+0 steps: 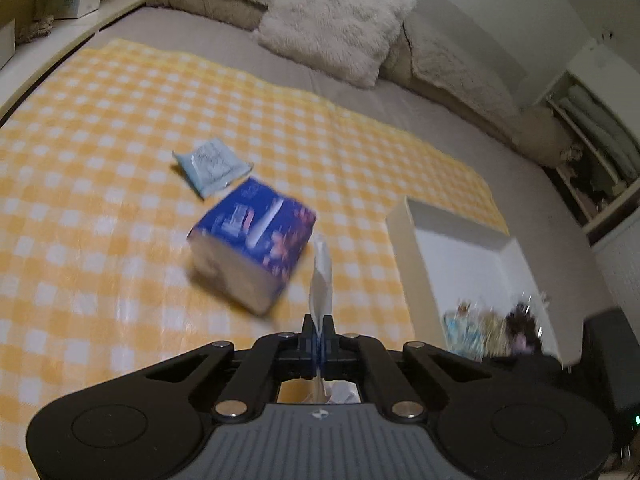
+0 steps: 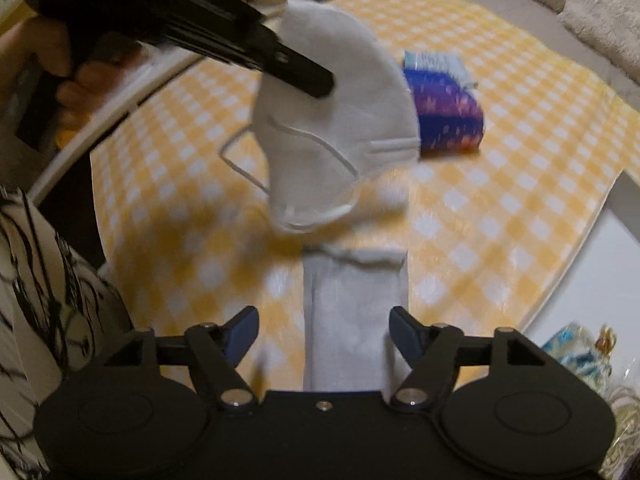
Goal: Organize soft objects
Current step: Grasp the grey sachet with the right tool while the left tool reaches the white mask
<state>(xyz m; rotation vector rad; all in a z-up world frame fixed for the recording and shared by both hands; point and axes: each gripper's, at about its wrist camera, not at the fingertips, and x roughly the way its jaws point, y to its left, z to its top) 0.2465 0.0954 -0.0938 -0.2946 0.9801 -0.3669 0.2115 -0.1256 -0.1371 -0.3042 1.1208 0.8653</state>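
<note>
My left gripper (image 1: pixel 319 330) is shut on a white face mask (image 1: pixel 322 280), which shows edge-on and stands up from the jaws. In the right wrist view, the left gripper (image 2: pixel 316 82) comes in from the upper left, and the face mask (image 2: pixel 332 140) hangs from it above the yellow checked blanket (image 2: pixel 520 160). My right gripper (image 2: pixel 322 320) stands open lower down. A pale grey flat cloth-like piece (image 2: pixel 352 304) lies between its fingers, and the pads are apart from it. A blue tissue pack (image 1: pixel 252 248) (image 2: pixel 444 116) and a light blue packet (image 1: pixel 212 168) rest on the blanket.
A white open box (image 1: pixel 472 256) (image 2: pixel 616 280) sits at the blanket's right edge with shiny packets (image 1: pixel 492 332) (image 2: pixel 580 348) inside. Fluffy pillows (image 1: pixel 336 16) line the bed's far side. A hand (image 2: pixel 60 72) and a patterned sleeve (image 2: pixel 40 280) are at left.
</note>
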